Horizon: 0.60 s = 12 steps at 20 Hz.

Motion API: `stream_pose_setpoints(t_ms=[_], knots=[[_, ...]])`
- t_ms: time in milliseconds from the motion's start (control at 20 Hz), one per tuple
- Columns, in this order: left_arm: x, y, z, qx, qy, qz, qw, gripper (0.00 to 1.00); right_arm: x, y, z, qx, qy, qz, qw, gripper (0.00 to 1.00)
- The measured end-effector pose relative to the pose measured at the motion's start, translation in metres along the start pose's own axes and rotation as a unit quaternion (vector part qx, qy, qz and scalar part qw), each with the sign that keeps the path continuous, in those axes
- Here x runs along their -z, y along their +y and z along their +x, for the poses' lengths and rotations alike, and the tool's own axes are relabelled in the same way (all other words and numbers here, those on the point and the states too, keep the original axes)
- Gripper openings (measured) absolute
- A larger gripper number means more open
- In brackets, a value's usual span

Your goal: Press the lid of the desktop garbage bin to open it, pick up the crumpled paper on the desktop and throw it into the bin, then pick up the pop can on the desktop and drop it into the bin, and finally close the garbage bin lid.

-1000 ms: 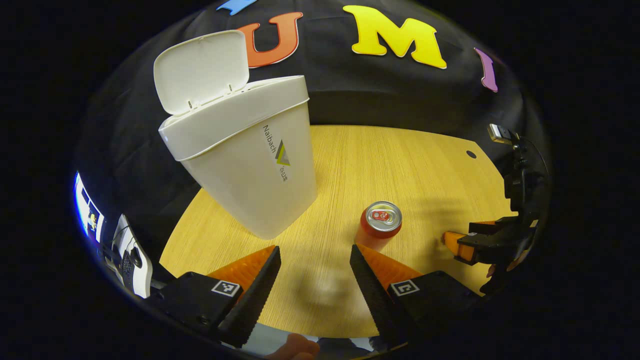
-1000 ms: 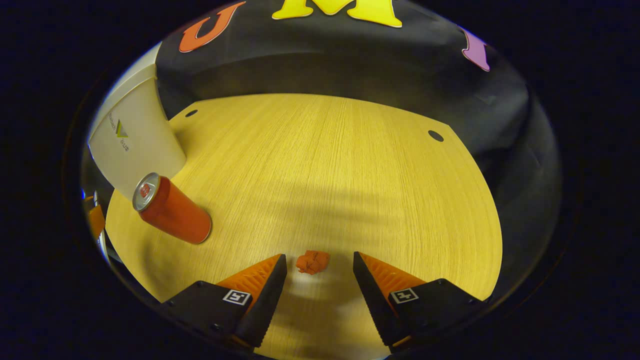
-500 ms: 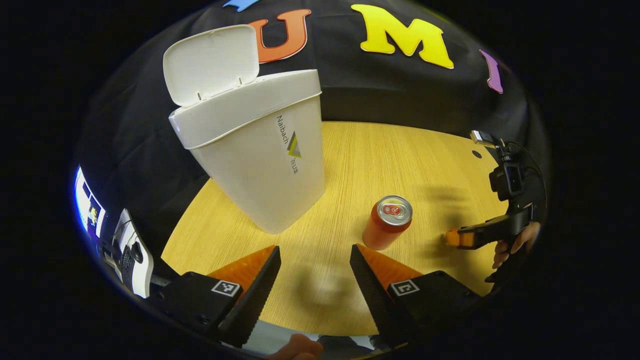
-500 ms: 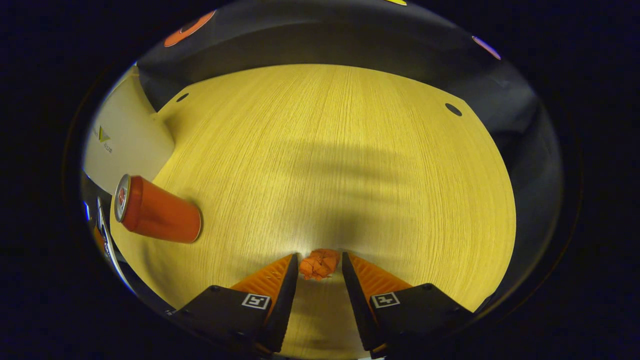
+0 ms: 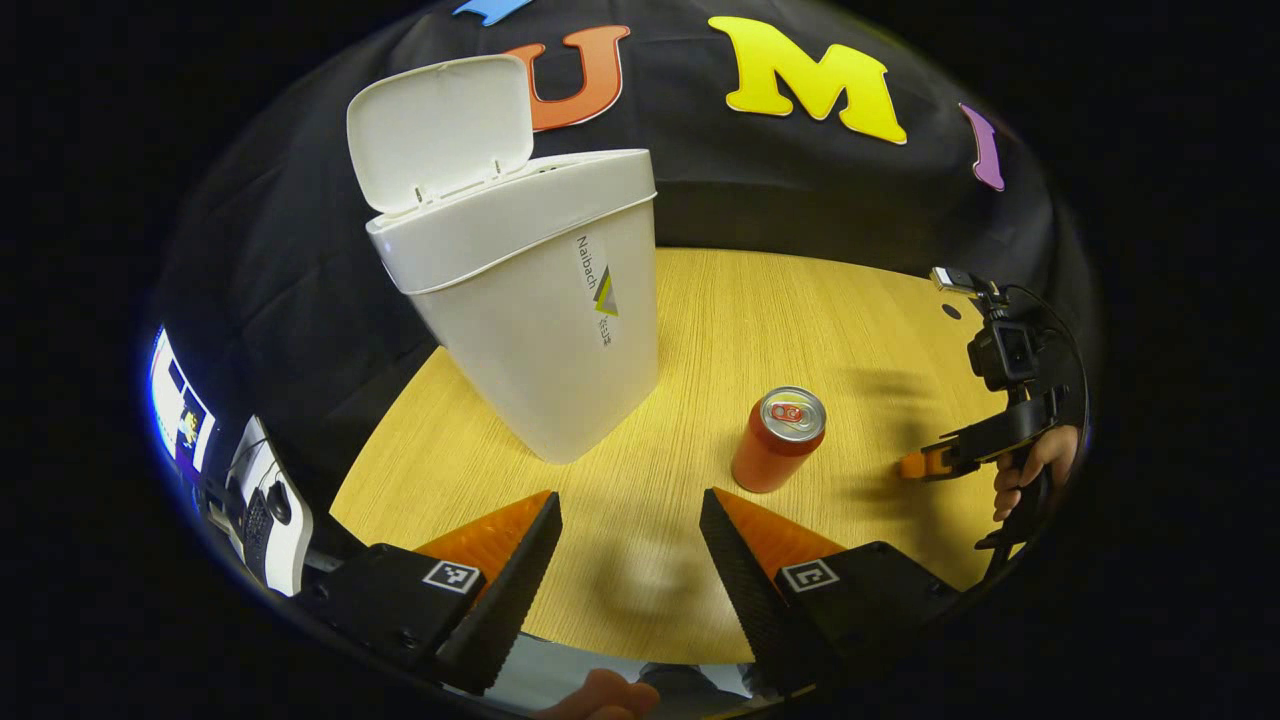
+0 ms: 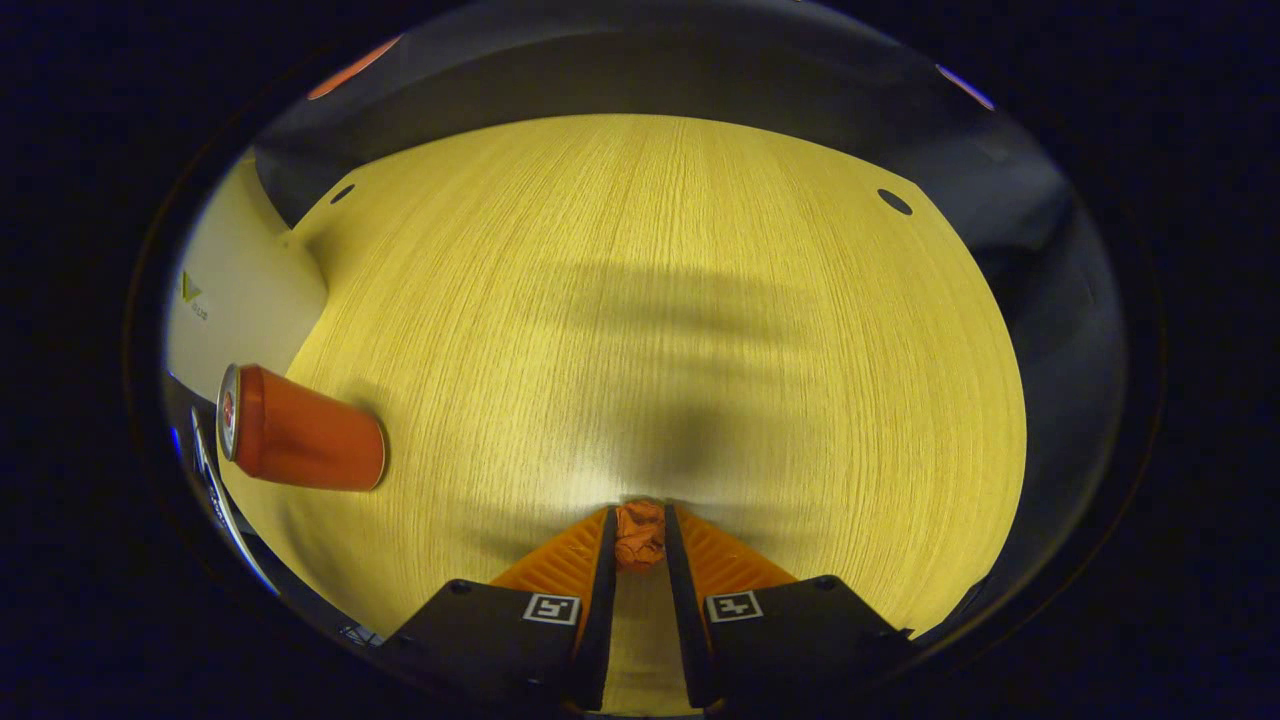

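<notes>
White plastic bin [image 5: 540, 330] is seen standing on wooden tabletop [image 5: 720, 320], lid [image 5: 440, 130] flipped up at back, opening exposed. Pop can [image 5: 778, 440] stands upright just right of bin, apart from it, top w/ pull tab facing up. Left gripper [image 5: 630, 545] is held low over near edge of table, fingers spread wide, nothing between them; can sits beyond its right finger, not touched. In right gripper view, crumpled paper [image 6: 639, 535] is pinched between tips of right gripper [image 6: 638, 540], fingers narrowed onto it from both sides, paper at or just above table surface; contact w/ table cannot be told. Can [image 6: 300, 440] and bin wall [image 6: 240, 290] are seen far left in that view. Right gripper [image 5: 925, 465] also appears at far right of left gripper view, held by a hand [image 5: 1040, 465], well apart from can.
</notes>
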<state>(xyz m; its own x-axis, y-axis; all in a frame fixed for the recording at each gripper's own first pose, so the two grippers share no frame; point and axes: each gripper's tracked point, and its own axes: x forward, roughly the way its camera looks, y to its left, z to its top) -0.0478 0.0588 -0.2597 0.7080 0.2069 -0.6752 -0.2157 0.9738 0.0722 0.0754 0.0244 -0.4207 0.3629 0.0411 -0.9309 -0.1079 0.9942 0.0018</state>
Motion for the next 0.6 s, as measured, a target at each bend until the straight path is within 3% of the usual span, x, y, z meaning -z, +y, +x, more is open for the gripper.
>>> stream_pose_setpoints(t_ms=[300,500,600], knots=[[0.004,-0.004,-0.005,0.013,-0.015,0.017,1.0,0.93,-0.006,-0.007,-0.035,-0.012,-0.023,0.003,1.0,0.29],[0.006,-0.008,-0.003,0.032,-0.028,0.029,0.999,0.93,-0.018,-0.014,-0.083,-0.009,-0.048,0.001,0.999,0.29],[0.009,-0.01,-0.001,0.039,-0.029,0.034,0.998,0.93,-0.022,-0.02,-0.113,-0.006,-0.063,0.005,0.998,0.33]])
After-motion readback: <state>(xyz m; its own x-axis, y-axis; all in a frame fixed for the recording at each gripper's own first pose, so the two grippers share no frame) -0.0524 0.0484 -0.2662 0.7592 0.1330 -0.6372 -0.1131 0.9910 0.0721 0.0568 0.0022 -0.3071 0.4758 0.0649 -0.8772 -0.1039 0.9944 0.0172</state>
